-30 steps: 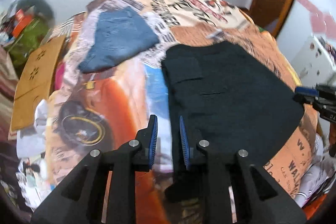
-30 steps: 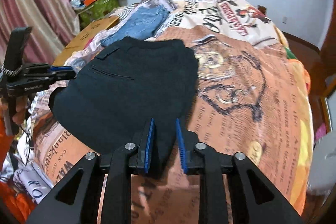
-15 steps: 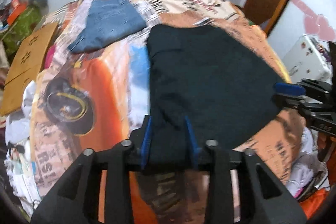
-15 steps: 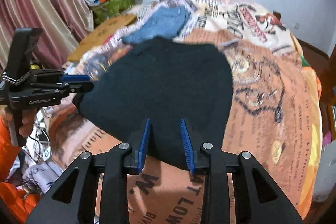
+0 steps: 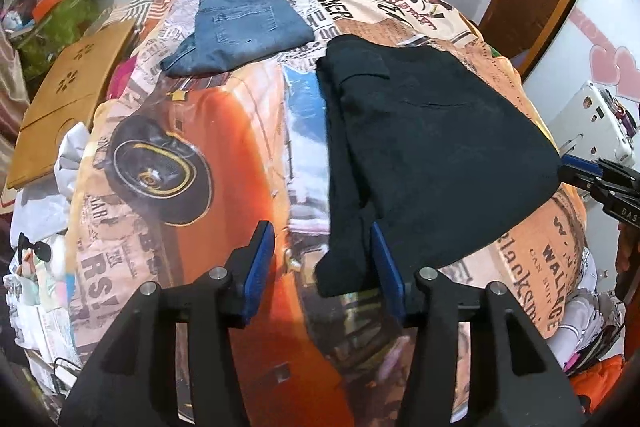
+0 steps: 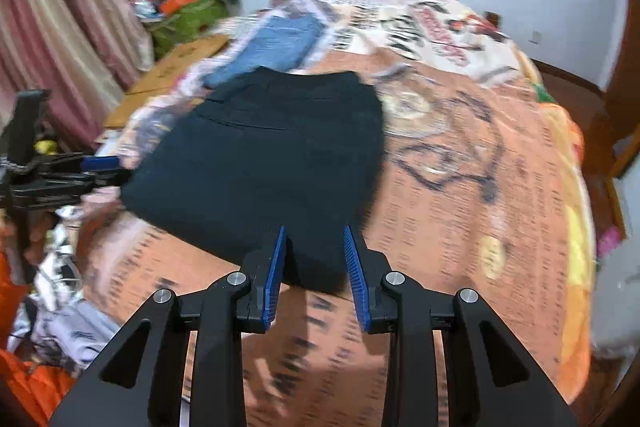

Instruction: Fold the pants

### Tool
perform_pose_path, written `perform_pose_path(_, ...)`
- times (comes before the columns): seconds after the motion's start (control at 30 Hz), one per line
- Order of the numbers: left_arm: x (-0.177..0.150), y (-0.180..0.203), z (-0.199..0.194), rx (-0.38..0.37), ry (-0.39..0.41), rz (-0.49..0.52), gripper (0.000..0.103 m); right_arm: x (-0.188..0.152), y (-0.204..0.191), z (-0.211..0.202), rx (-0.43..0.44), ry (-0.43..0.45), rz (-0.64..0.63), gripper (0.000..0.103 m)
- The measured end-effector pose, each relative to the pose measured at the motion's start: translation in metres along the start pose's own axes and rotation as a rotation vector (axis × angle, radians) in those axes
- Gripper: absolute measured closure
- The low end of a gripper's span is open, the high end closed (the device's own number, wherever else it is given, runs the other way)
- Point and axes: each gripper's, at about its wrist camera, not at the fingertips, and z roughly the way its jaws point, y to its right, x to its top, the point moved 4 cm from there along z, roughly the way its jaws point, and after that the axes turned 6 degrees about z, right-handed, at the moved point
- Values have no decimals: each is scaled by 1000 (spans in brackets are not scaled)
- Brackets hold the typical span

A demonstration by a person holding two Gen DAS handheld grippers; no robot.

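The black pants [image 5: 432, 147] are seen folded into a flat, roughly rectangular stack on the printed bedspread [image 5: 224, 131], with a pocket flap and a seam line visible on the upper layer and one corner hanging lower toward the near edge. A folded pair of blue jeans [image 5: 240, 27] is laid farther back on the bedspread, apart from the black stack. Bare bedspread is left open to the side of the pants in both views, while the bed's edges are crowded by clutter, a wooden board [image 5: 68, 99] and a striped curtain [image 6: 60, 39]. The left gripper [image 5: 322, 267] is held with its jaws parted, having just been opening; the loose corner of the pants lies between them, close to one pad but not pinched. The right gripper [image 6: 314, 267] is likewise parted, having just been opening, with the near hem of the pants between its pads and unclamped, though that view is blurred.
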Motion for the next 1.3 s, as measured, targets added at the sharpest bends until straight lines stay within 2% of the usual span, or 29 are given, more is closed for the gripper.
perform_pose_path(0.07, -1, -7, 3, 93, -22, 16, 52, -3, 11, -2, 11, -11, 40, 75)
perform_pose_path(0.1, -1, -13, 5, 145, -38, 28, 54, -5, 17, -3, -12, -17, 48, 75)
perform_pose_path(0.13, -2, -19, 5, 157, -46, 19, 54, -5, 19, -4, -28, -17, 49, 75)
perform_pose_path(0.2, 0, -32, 4, 118, -44, -38, 54, -3, 27, -7, -45, -12, 68, 75)
perform_pose_path(0.27, 6, -40, -1, 111, -28, -64, 54, -1, 31, -10, -39, -3, 89, 75)
perform_pose_path(0.37, 27, -39, -11, 108, 26, -58, 54, 10, 33, -12, -34, 14, 103, 64)
perform_pose_path(0.43, 41, -31, -15, 82, 51, -38, 53, 18, 30, -12, -29, 36, 96, 53)
perform_pose_path(0.47, 51, -26, -15, 63, 63, -26, 51, 23, 28, -12, -23, 50, 91, 52)
perform_pose_path(0.53, 66, -15, -13, 28, 76, -9, 32, 32, 25, -9, -5, 64, 90, 44)
perform_pose_path(0.6, 80, -4, -6, -17, 82, -2, 23, 39, 24, -4, 8, 74, 97, 36)
perform_pose_path(0.77, 93, 12, 32, -107, -4, -9, 22, 50, 22, 22, 35, 23, 98, 34)
perform_pose_path(0.97, 92, 11, 78, -125, -128, -15, 22, 48, 29, 57, 70, -74, 108, 34)
perform_pose_path(1.17, 95, 15, 101, -259, -206, -40, 20, 54, 36, 79, 180, -149, 168, 33)
perform_pose_path(1.2, 96, 17, 107, -286, -225, -43, 17, 54, 35, 82, 200, -165, 175, 33)
perform_pose_path(1.3, 102, 22, 114, -306, -241, -27, 11, 55, 30, 87, 229, -182, 164, 30)
